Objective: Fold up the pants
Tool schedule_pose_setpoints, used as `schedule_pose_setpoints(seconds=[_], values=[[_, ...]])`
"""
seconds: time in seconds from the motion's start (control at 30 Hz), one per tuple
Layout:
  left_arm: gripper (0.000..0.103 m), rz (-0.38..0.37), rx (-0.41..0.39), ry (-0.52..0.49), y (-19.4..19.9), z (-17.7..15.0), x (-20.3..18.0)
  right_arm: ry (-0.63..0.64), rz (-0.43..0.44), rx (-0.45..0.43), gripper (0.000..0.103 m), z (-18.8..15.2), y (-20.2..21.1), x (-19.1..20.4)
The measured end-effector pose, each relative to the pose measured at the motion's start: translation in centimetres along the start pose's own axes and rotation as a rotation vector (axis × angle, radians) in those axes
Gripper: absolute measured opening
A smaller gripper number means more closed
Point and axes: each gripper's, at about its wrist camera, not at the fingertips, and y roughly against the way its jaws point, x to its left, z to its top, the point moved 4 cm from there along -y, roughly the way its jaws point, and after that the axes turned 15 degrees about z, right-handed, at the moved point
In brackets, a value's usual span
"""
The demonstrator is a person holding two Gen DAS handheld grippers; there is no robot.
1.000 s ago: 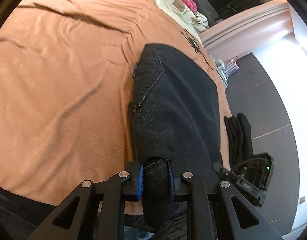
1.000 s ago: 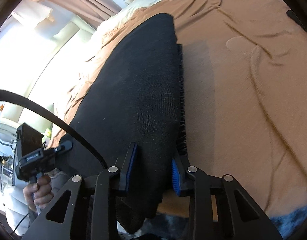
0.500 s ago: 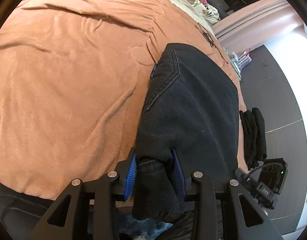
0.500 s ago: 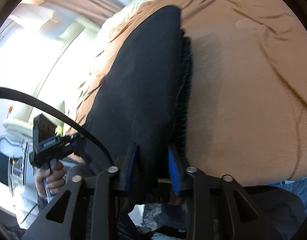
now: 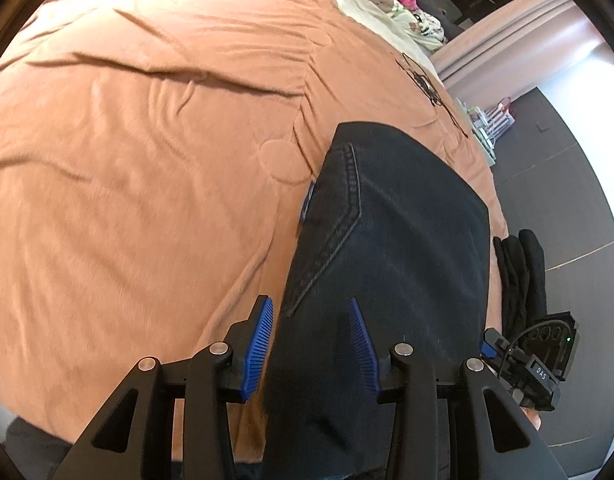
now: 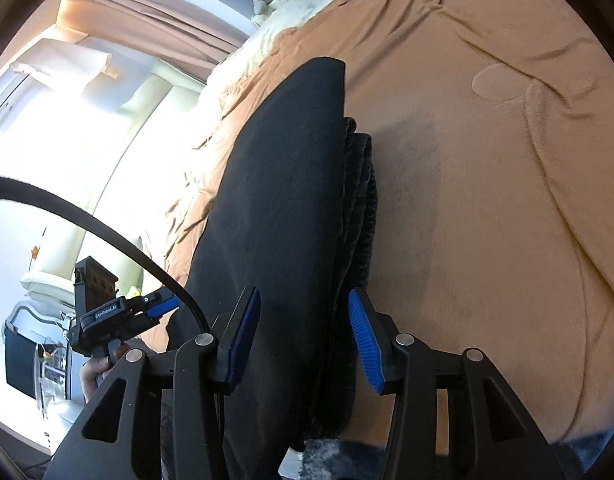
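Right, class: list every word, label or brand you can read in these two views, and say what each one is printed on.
"GenRobot.AI": white lettering on the side of the left gripper, seen from the right wrist view.
"DAS": small label on the right gripper, seen from the left wrist view.
Pants: blue tag at the edge, too small to read.
Patterned cream bedding: pictures only, no readable words.

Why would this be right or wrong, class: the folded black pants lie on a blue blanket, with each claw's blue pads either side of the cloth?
One detail is wrong: the blanket is orange-brown, not blue, as the left wrist view shows. The folded black pants do lie on it, and the blue pads of the left claw and right claw flank the cloth; the right claw's jaws are opening.
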Motion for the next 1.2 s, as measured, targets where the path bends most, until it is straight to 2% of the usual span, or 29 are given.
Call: schedule_pose_setpoints(seconds=[0.3,0.7,0.8,0.87,1.03,1.1,1.2], values=[[0.042,0.005,0.015,-0.062,-2.1,3.1,-2.0,-0.038,-0.011,-0.004,0.044,4.3,-1.9,-2.8],[0.042,0.002,0.03,-0.139,-4.9,7.0,-4.4,-0.049,0.025,-0.034,0.044,6.5,-2.4,-4.0],[0.042,-0.01,0.034,-0.147,-5.6,7.9,-4.9,-0.064,0.059,-0.057,0.044,7.1,-2.2,-4.5],[0.042,-0.013,0.033,-0.15,-5.8,8.4,-5.1,-0.087,0.076,-0.073,0.044,7.1,-2.2,-5.1],[0.043,-0.018,0.026,-0.172,-6.2,9.6,-5.9,-0.147,0.027,-0.091,0.041,6.0,-2.4,-7.1],[0.05,-0.014,0.019,-0.185,-6.6,10.1,-6.4,-0.158,0.001,-0.083,0.038,5.5,-2.6,-7.5],[0.051,-0.006,0.028,-0.191,-7.7,10.8,-6.8,-0.145,-0.001,-0.085,0.037,4.7,-2.3,-7.1]])
